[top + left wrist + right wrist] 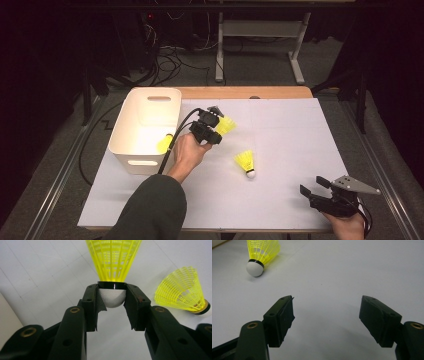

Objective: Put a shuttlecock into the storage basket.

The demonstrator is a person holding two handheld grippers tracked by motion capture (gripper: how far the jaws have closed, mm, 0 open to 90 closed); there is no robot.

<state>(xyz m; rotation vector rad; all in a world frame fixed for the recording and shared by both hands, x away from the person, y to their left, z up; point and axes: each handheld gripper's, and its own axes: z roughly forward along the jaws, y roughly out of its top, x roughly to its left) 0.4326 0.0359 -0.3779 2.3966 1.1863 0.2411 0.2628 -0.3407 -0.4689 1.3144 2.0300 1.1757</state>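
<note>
**Shuttlecock pinched by left gripper beside white bin**

A yellow shuttlecock (113, 293) is clamped by its white cork base between the pads of the left gripper (113, 305); the yellow mesh skirt is pointed away from the jaws. In the high view the left gripper (212, 127) is seen held above the table (290, 200), just right of the white plastic bin (145, 112), w/ the skirt (226, 125) projecting to the right. The gripper is carried by the left hand (187, 152), and its black cable is trailed back along the forearm.

A 2nd yellow shuttlecock (246, 163) is left lying on the white table surface, near the centre, cork end toward the person, apart from both grippers. It is also caught in the left gripper view (183, 291) at right, on its side, and in the right gripper view (260, 253) at upper left, cork end down toward the camera.

A 3rd yellow shuttlecock (165, 143) is seen inside the bin, against the near-right wall.

The right gripper (315, 187) is held at the near-right corner of the table, jaws spread wide w/ nothing between them; bare table is seen between the pads (283, 320) in the right gripper view. A grey three-cornered plate is carried on top of it.
</note>
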